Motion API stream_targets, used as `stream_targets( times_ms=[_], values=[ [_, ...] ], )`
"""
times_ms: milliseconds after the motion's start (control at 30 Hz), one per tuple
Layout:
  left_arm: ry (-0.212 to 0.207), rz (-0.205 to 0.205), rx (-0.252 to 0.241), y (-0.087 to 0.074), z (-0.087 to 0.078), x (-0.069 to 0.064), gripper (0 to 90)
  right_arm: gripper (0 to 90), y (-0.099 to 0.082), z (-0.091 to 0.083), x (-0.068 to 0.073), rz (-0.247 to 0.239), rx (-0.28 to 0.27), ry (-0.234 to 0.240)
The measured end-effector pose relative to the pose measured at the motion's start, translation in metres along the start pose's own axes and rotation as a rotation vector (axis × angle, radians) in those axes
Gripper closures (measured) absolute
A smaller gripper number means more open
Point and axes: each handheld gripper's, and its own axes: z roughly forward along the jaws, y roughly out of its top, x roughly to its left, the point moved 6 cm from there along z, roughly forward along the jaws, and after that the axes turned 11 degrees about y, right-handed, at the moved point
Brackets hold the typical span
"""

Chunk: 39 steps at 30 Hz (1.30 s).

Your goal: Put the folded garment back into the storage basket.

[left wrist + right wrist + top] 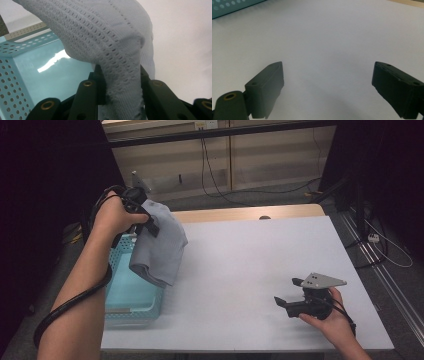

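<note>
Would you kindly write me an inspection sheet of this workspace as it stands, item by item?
Surface: white table, bare in the middle, wooden strip along its far edge.
Job's things: grey knit cloth hangs over the right edge of the teal perforated basket at the table's left side.
Clutter: nothing seen on the table.
Grippers: left gripper shut on the cloth, held above the basket; right gripper open, nothing between its jaws, low over the table's near right corner.
Cables: thick black cable trails along the left forearm; thin cables lie on the floor behind.
Surroundings: wooden panels behind the table, dark areas either side.
</note>
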Motion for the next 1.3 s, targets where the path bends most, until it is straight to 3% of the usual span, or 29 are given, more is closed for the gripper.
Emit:
stream_targets(
  times_ms=[233,767,1300],
  values=[
    [0.007,-0.006,-0.014,0.0,0.0,0.007,71.9,10.6,0.0,0.0,-0.001,0.005,-0.002,-0.002],
    [0.023,-0.049,0.015,-0.009,0.002,0.031,71.9,10.6,-0.001,0.001,0.0,0.005,0.001,0.001],
    [0.037,-0.068,0.018,-0.014,0.004,0.044,71.9,10.6,-0.001,0.001,0.0,0.005,0.003,0.001]
  ],
)
